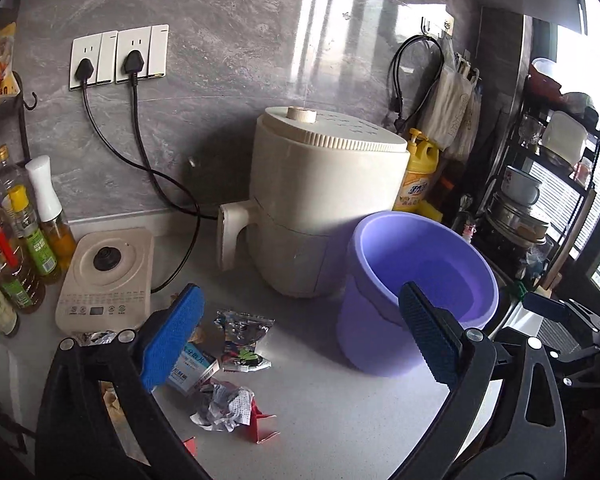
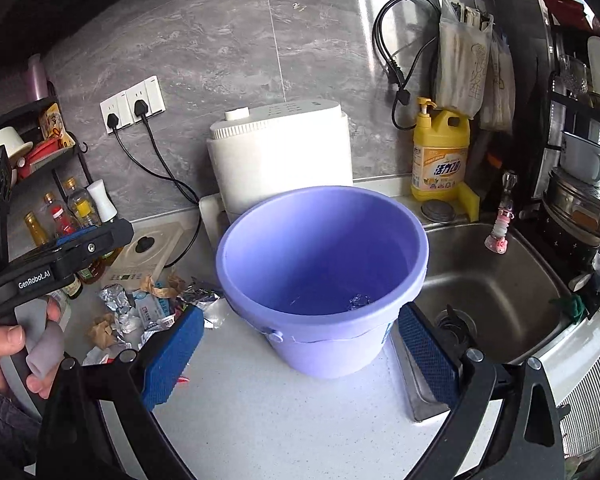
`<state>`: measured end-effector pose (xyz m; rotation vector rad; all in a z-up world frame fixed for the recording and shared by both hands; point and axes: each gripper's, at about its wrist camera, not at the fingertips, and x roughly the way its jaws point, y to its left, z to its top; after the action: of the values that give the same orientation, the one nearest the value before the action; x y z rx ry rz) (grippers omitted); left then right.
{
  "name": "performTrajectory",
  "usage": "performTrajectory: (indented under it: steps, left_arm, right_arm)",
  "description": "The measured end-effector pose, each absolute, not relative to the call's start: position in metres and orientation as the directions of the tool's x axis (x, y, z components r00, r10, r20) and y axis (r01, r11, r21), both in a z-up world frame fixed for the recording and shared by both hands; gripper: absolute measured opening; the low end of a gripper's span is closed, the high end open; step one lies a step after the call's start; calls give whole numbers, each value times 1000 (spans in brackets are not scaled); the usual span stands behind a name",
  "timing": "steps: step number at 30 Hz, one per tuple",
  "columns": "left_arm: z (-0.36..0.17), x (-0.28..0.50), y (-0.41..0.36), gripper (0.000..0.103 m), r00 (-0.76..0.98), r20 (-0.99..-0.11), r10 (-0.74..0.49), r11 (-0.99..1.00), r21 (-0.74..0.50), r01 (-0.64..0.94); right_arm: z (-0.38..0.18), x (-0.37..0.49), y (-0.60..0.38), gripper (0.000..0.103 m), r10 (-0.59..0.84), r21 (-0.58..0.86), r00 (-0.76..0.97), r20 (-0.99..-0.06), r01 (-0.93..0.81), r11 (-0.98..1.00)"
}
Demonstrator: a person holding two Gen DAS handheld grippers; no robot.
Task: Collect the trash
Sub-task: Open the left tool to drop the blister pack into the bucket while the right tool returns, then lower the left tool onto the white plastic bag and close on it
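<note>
Both grippers hang wide and empty over a speckled grey surface (image 1: 332, 408). The right gripper (image 2: 300, 354) faces a smooth lilac plastic bucket (image 2: 320, 272) beside the steel sink (image 2: 496, 280), a foil scrap at its bottom. The left gripper (image 1: 296, 344) hovers above crumpled foil, paper and carton trash (image 1: 224, 376), bare surface lying between heap and bucket.
</note>
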<state>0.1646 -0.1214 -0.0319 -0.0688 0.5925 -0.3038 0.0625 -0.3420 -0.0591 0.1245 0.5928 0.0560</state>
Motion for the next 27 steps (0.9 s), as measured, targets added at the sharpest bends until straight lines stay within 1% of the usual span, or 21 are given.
performTrajectory:
  steps: [9,16,21,24,26,27]
  left_arm:
    - [-42,135,-64,97,801,-573,-172,984,-147,106]
    - [-57,115,-26,97,784,-611,-110,986,-165,9]
    - [-73,100,-1,97,759,-646,-79,981,-185,-55]
    - [-83,93,12,92,743,-666,-73,976,-201,-84]
    - [-93,92,21,84,724,-687,-69,973,-207,-104]
    - [-99,91,25,82,713,-698,-68,971,-210,-112]
  right_arm:
    - [-63,69,-295,95,193,132,826,-530,-145,981]
    - [-76,74,-257,95,275,106,785,-555,-260,960]
    - [-90,79,-232,95,320,104,739,-593,-324,940]
    - [-99,82,-219,95,340,103,715,-611,-353,930]
    - [-104,84,-213,95,346,107,702,-623,-362,926]
    - [-107,86,-210,95,351,112,693,-630,-366,924]
